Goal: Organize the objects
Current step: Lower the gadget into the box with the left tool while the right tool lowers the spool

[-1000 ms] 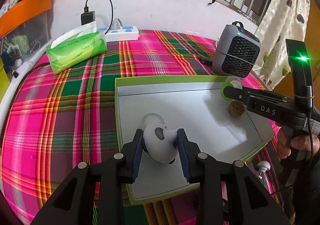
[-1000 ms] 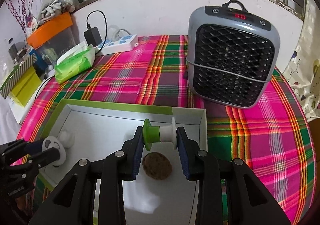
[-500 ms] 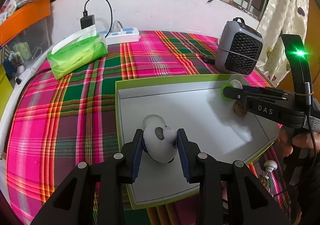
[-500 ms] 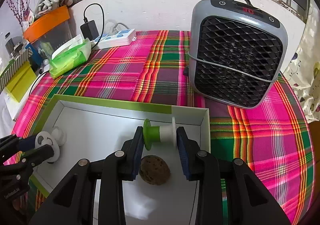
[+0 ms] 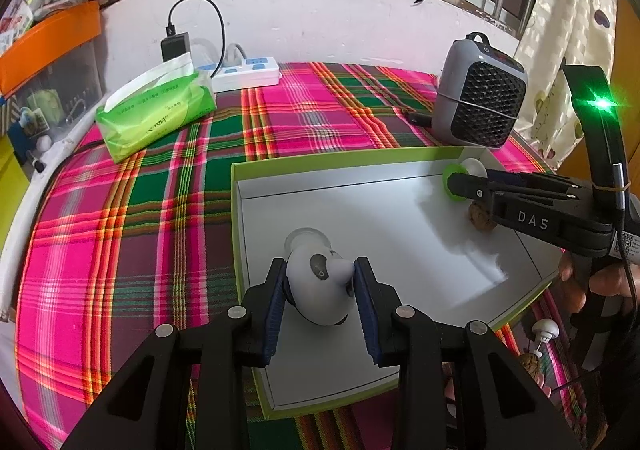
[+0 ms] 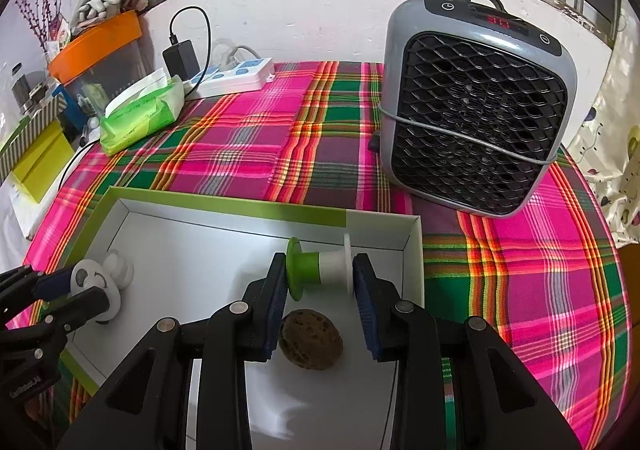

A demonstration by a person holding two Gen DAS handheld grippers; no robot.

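The white letters "DAS" are showing on the side of the black right gripper (image 5: 472,186) as it is reaching across from the right in the left wrist view. A small QR-style label is sitting on that gripper's body near the picture's edge, too small to read. The heater (image 6: 476,106) is glowing red digits on its top panel, blurred beyond reading. Print on the green tissue pack (image 5: 156,114) is staying illegible.

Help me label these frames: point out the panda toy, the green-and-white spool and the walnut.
panda toy (image 5: 320,282): left wrist view, its white body between the pads.
green-and-white spool (image 6: 318,268): right wrist view, its middle barrel.
walnut (image 6: 311,339): right wrist view, its rough brown top.
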